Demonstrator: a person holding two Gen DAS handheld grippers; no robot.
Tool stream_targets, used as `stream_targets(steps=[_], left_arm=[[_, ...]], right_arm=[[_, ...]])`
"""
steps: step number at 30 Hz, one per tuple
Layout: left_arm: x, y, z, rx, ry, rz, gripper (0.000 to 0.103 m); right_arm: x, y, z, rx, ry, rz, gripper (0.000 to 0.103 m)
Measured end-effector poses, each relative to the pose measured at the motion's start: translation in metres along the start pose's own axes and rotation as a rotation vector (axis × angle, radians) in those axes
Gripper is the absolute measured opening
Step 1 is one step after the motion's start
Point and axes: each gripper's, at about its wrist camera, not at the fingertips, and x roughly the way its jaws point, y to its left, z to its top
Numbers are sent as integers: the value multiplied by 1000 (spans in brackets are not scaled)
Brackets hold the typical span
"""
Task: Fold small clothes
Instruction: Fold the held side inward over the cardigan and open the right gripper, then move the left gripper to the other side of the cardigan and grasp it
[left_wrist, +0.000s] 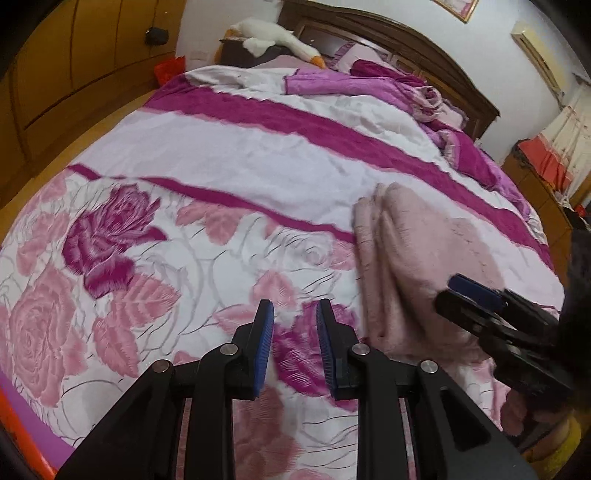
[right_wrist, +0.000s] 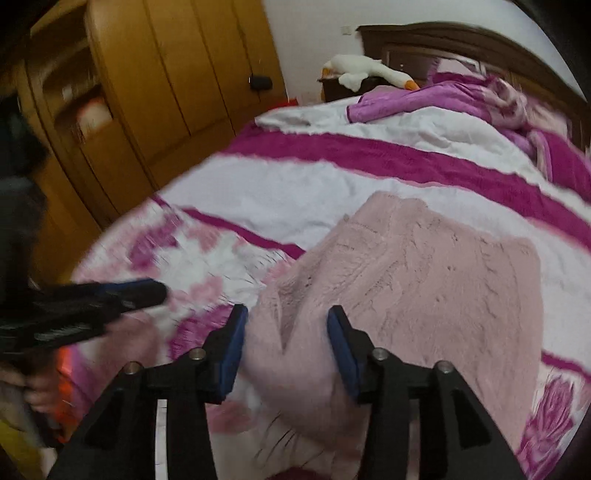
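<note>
Right gripper (right_wrist: 288, 314): released. Its jaws stand apart astride a raised fold of the pink fleece garment (right_wrist: 424, 266), and the pads do not appear to pinch the cloth. The garment lies directly ahead of and beneath this gripper, already doubled into a rough slab, with its thick rounded edge nearest the fingers. Judgement: the fold has been laid down and the jaws are parted so the cloth stays put; the edge may still need pressing flat.

Left gripper (left_wrist: 295, 306): jaws a narrow gap apart, grasping nothing, with only bedspread showing between the pads. It hovers off the garment's side, the pink slab lying ahead and to its right. Judgement: it is held clear so as not to drag the finished fold.

Surface: a quilted bedspread (left_wrist: 258, 155), white with magenta bands and a rose print, soft and lightly wrinkled, so the garment can sink or skew on it.

Room: beyond both grippers, a crumpled purple blanket (left_wrist: 388, 85), a dark wooden headboard (left_wrist: 388, 33) and a plush goose (left_wrist: 273, 35); a wooden wardrobe (right_wrist: 166, 74) stands far left of the right gripper
</note>
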Motion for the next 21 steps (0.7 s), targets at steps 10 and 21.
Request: stream_targets(steps=[10,21], left_arm=[[14,-65,31,57,14,-159,4],[90,-116,50,148,84,-81,5]], right_arm=[[-75,-61,-25,153,-72,-151,48],[-87,-128,-57,354,-96,-205,50]])
